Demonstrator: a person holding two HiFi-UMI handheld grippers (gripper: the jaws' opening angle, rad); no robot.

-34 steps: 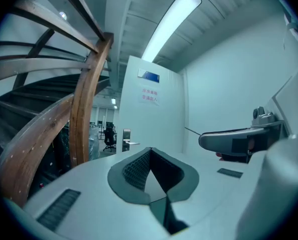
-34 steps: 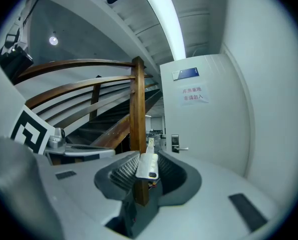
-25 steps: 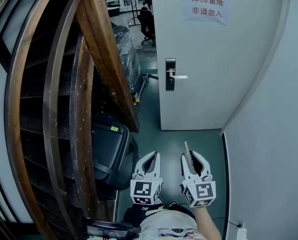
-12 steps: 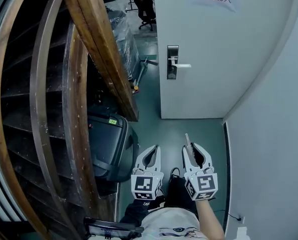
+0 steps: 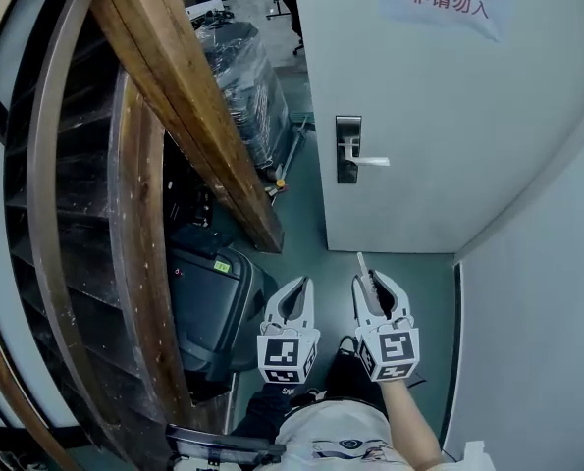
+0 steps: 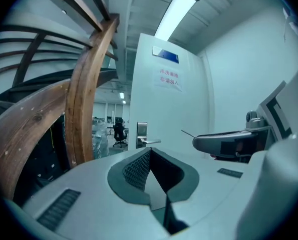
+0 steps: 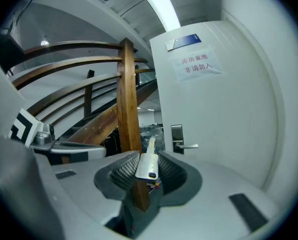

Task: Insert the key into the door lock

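Two hand-held grippers: left [image 5: 300, 285] pressed together, right [image 5: 372, 285] pinching the key [image 7: 147, 163], whose head only its view shows.

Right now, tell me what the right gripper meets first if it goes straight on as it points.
Path looks free up to the white door. The key in the right gripper leads, so its tip likely touches first, near the lock plate; exact spot unclear.

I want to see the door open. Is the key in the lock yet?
Out. The thin silver key sits clamped in the right gripper, apart from the door's silver lock plate.
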